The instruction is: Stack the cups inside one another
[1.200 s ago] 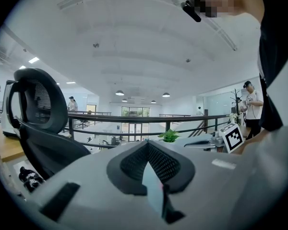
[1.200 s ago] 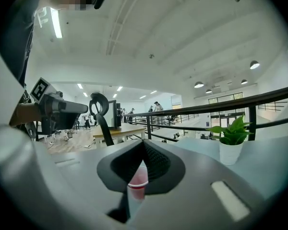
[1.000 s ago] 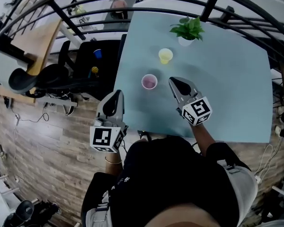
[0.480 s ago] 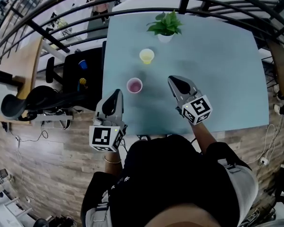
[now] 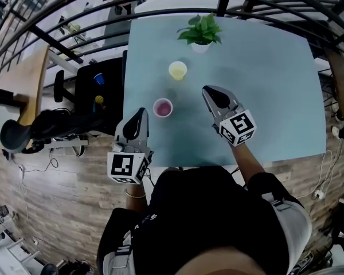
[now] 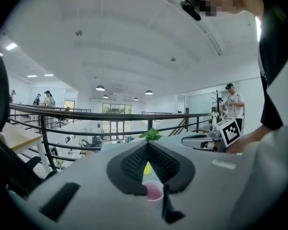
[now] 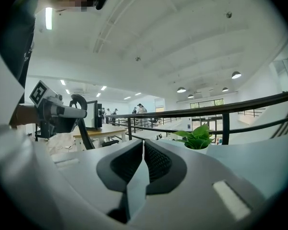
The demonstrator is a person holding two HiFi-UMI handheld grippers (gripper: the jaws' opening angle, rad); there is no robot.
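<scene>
Head view: light blue surface. Pink cup stands upright near the left edge. Yellow cup stands upright beyond it toward the far edge. The two cups are apart, not nested. Potted plant at the far edge. Left gripper at the near left corner, tips near the pink cup, not touching. Right gripper over the middle of the surface, to the right of the pink cup, apart from both cups.

Left gripper view: jaws together at the tips, gripping nothing. Pink cup and yellow cup line up ahead, seen through the gap below the tips, with the plant behind them. Right gripper shows at right.

Right gripper view: jaws closed together, empty. Plant ahead to the right, left gripper off to the left.
</scene>
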